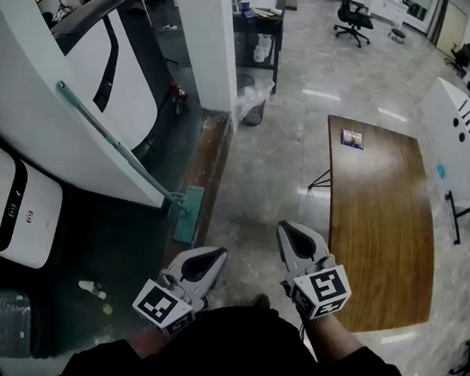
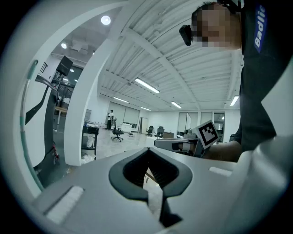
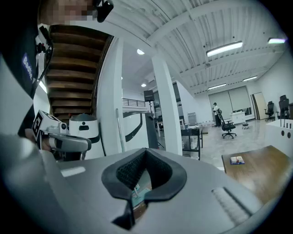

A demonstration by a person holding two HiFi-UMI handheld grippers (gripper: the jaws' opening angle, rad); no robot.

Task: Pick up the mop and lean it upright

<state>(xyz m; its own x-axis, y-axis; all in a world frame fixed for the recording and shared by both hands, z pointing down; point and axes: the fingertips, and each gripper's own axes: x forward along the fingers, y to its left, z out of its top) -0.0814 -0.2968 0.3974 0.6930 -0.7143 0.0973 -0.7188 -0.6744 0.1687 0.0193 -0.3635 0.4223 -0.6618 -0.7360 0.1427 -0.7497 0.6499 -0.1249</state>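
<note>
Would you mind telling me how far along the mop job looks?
Looks done: the teal-handled flat mop leans against the white wall, head on the floor. In hand: nothing; the left claw and right claw are shut and empty. Left: apparently nothing.

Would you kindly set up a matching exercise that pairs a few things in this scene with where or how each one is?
Things:
1. mop
2. small box
3. right gripper

Places or states:
A. lying on the wooden table
B. shut, with nothing held
C. leaning against the white wall

Pairs: 1-C; 2-A; 3-B
</note>
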